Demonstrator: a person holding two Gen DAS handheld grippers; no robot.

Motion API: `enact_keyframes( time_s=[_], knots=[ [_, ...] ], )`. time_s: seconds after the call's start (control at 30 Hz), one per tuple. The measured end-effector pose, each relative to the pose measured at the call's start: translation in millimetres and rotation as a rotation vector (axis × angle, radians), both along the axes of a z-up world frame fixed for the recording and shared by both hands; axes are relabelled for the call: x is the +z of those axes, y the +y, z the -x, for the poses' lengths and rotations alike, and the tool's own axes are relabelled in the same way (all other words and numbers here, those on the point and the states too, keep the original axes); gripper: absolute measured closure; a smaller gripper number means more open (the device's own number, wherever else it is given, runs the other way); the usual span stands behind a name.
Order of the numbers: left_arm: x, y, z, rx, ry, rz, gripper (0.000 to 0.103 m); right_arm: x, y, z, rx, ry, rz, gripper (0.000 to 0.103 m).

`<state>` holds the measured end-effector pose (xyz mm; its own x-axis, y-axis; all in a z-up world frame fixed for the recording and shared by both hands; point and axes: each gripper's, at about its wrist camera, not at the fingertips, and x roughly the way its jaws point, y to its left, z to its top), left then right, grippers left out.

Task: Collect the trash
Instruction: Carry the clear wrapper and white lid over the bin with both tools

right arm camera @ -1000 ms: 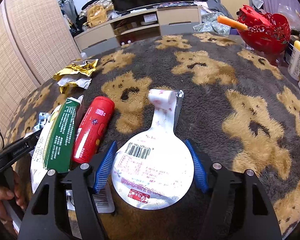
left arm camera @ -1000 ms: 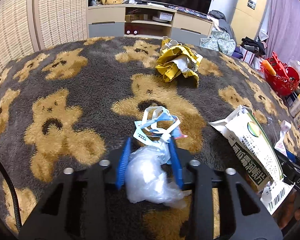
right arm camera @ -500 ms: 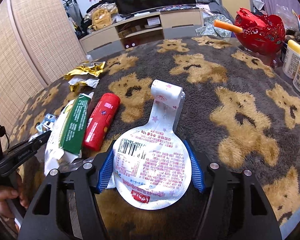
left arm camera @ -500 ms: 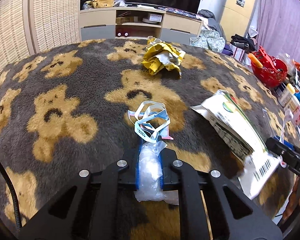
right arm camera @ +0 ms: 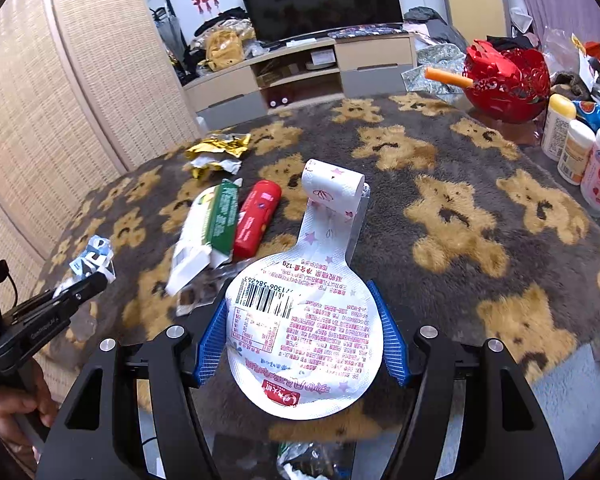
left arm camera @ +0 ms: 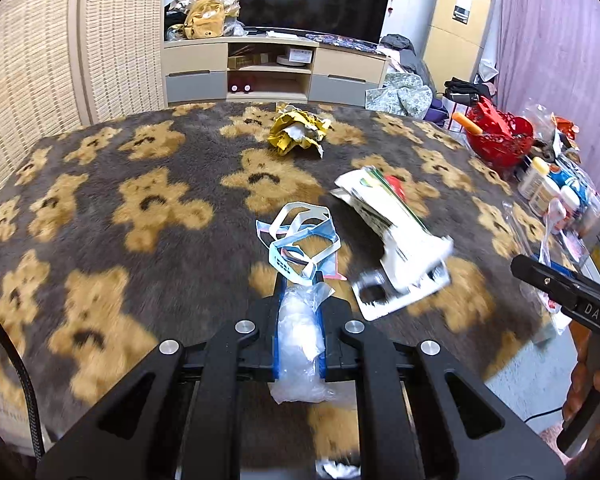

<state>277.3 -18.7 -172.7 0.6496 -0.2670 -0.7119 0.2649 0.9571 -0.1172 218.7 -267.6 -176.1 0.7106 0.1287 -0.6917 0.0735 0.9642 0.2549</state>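
The bear-patterned blanket (left arm camera: 100, 216) fills both views and several pieces of trash lie on it yet: the white-and-green packet (right arm camera: 208, 232) with the red tube (right arm camera: 258, 218) left of centre in the right view, and the yellow crumpled wrapper (left arm camera: 298, 134) at upper centre in the left view. The right gripper (right arm camera: 300, 344) clasps the round peel-off lid (right arm camera: 304, 336) at lower centre. The left gripper (left arm camera: 300, 320) is clenched on a clear plastic wad (left arm camera: 300, 336), with cut blue-and-white strips (left arm camera: 300, 240) dangling ahead. Two pieces picked up; most remain.

Crumpled clear plastic wrap (left arm camera: 300, 332) sits pinched upright; round foil lid (right arm camera: 304, 332) (printed side up) is held flat.
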Motion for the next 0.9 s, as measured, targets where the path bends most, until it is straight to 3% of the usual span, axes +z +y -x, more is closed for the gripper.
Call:
enact_keyframes(
  time_s=[0.37,0.6,0.9],
  knots=[
    [11.3,2.2,101.8,-0.019,-0.006,0.046,0.092,8.7,18.3,80.3,0.070,0.004,0.019,0.036],
    [-16.7,-7.2,154.6,-0.057,0.052,0.060,0.092,-12.0,29.4,121.5,0.121,0.050,0.034,0.036],
    [-63.5,-13.0,185.5,-0.070,0.150,0.077,0.092,-51.6,36.2,145.5,0.148,0.122,0.023,0.036]
  ],
)
